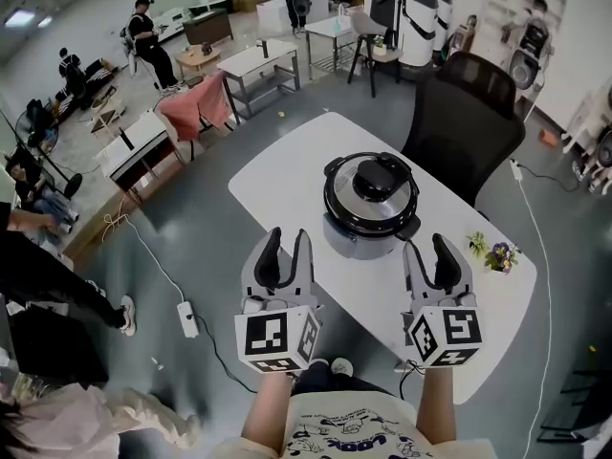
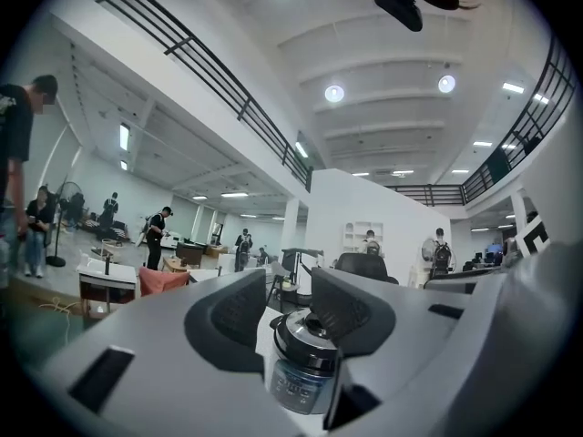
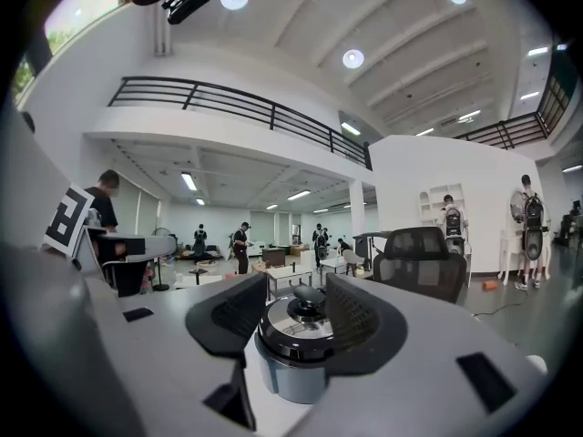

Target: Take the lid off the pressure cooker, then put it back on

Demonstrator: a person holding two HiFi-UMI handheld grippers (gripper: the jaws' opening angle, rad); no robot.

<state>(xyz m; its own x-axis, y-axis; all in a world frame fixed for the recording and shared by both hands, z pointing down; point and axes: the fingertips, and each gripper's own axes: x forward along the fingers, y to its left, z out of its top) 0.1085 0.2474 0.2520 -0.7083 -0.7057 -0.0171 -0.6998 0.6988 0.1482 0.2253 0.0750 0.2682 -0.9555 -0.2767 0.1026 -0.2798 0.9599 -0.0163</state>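
Observation:
A grey pressure cooker (image 1: 356, 240) stands in the middle of the white table (image 1: 283, 174), its black-rimmed lid (image 1: 346, 199) on it with a black handle (image 1: 380, 175) on top. My left gripper (image 1: 287, 245) hovers over the table's near edge, left of the cooker, jaws open and empty. To the cooker's right, my right gripper (image 1: 427, 251) is also open and empty. In the left gripper view the cooker (image 2: 302, 364) shows between the jaws of the left gripper (image 2: 290, 306), some way ahead. The right gripper view frames the cooker (image 3: 290, 351) likewise, beyond the right gripper (image 3: 296, 309).
A black office chair (image 1: 468, 115) stands behind the table. A small bunch of flowers (image 1: 497, 254) lies at the table's right end. A power strip (image 1: 187, 318) and cable lie on the floor to the left. Desks, chairs and people fill the room beyond.

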